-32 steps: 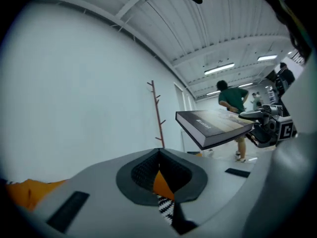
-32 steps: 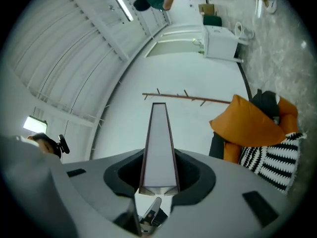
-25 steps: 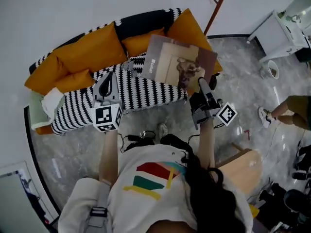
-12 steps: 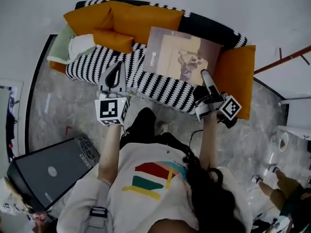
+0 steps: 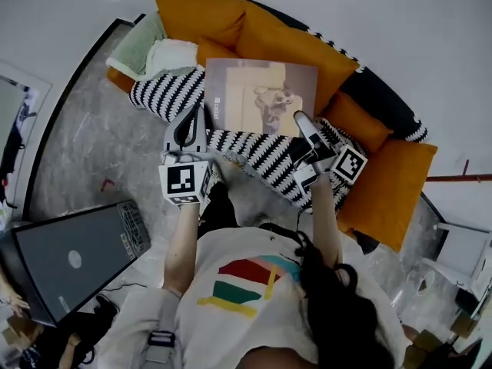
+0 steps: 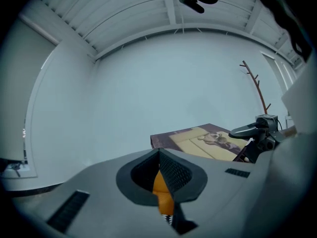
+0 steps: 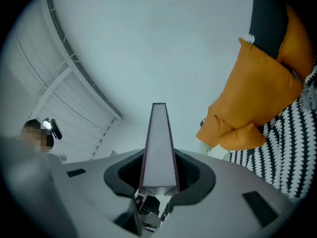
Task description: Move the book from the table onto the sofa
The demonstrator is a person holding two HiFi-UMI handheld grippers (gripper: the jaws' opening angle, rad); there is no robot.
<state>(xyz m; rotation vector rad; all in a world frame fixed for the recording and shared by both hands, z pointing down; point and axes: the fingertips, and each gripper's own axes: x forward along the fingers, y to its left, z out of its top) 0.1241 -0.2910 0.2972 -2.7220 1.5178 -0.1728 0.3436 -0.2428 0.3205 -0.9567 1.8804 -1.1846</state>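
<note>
The book [image 5: 257, 98], brown with a beige picture on its cover, hangs flat over the sofa's black-and-white striped seat [image 5: 261, 156]. My right gripper [image 5: 301, 123] is shut on its near right corner. In the right gripper view the book's edge [image 7: 158, 138] runs straight out from between the jaws of that gripper [image 7: 158, 176]. My left gripper [image 5: 190, 123] is shut and holds nothing, just left of the book above the seat's front edge. In the left gripper view the jaws of the left gripper [image 6: 159, 163] meet, and beyond them are the book [image 6: 205, 140] and the right gripper [image 6: 257, 132].
Orange cushions [image 5: 292, 48] line the sofa's back and right end, with another orange cushion [image 7: 257, 98] in the right gripper view. A green and white folded blanket [image 5: 154, 52] lies at the left end. A dark grey case [image 5: 69, 260] stands on the marble floor at the lower left. A coat stand [image 6: 255, 86] rises by the wall.
The head view has swung round, so the sofa now runs diagonally from upper left to lower right. Both grippers and the book have moved across with it. The book has stayed in the right gripper.
</note>
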